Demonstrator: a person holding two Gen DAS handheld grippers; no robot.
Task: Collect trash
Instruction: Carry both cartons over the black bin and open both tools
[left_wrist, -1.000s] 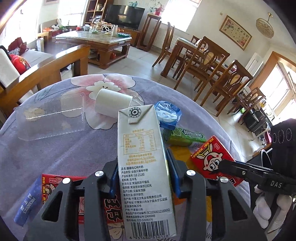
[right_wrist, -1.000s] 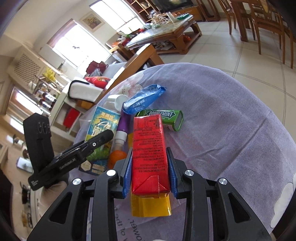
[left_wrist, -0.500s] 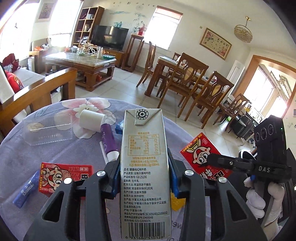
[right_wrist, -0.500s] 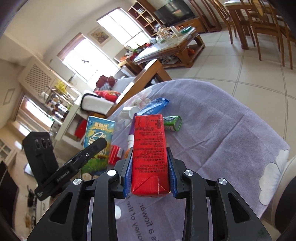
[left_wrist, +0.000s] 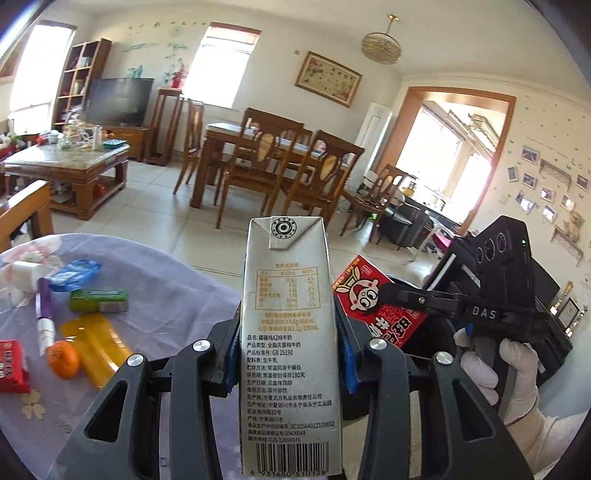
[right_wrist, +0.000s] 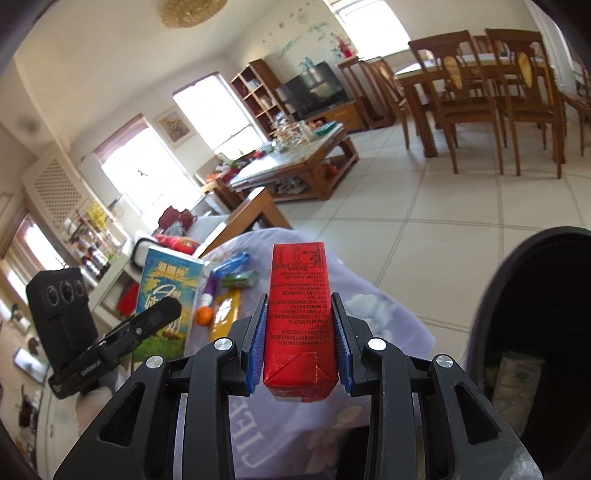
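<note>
Silver-grey milk carton (left_wrist: 290, 343) upright, barcode at bottom.

Room was a bright living-dining area with cream walls and a pale tiled floor (left_wrist: 147, 206). Daylight came through a window (left_wrist: 221, 66). Wooden dining table (left_wrist: 236, 136) with high-backed chairs stood centre. Marble-topped coffee table (left_wrist: 62, 162) sat left, TV (left_wrist: 118, 101) and bookshelf (left_wrist: 79, 77) behind it. Framed picture (left_wrist: 328, 79) and chandelier (left_wrist: 381, 46) were overhead.
</note>
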